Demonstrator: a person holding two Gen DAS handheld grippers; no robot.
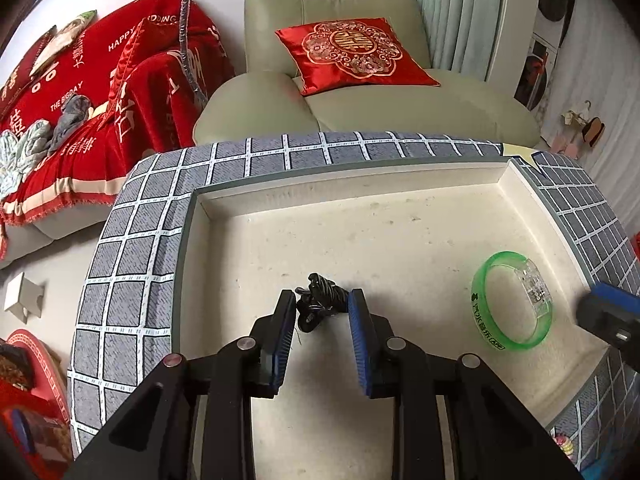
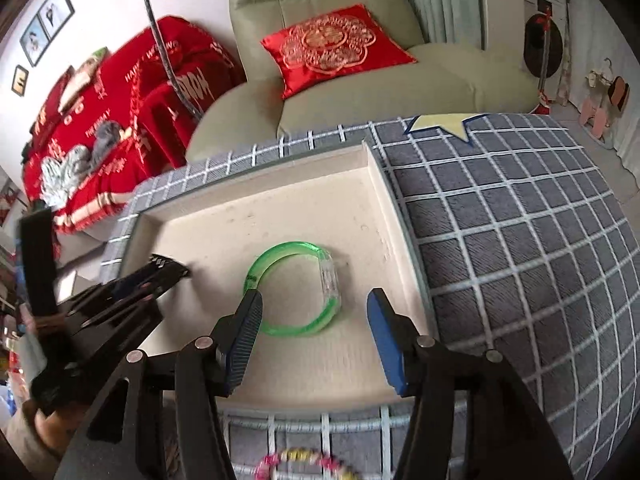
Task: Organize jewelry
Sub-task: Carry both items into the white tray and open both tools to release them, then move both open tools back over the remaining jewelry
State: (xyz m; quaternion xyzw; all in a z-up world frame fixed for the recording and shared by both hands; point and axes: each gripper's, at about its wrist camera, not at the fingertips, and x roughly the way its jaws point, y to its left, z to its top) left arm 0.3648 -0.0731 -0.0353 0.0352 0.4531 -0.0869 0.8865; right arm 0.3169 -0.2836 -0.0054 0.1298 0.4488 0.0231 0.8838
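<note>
Clearly translucent green bangle, clear clasp.

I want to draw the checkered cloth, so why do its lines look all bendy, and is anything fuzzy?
Both wrist views come through fisheye lenses, so the straight lines of the checkered cloth bow outward. In the right wrist view the left gripper is smeared by motion blur. In the left wrist view the green bracelet is sharp.

The bangle lies in the tray, just ahead of the right tongs. The beaded bracelet lies outside the tray.
</note>
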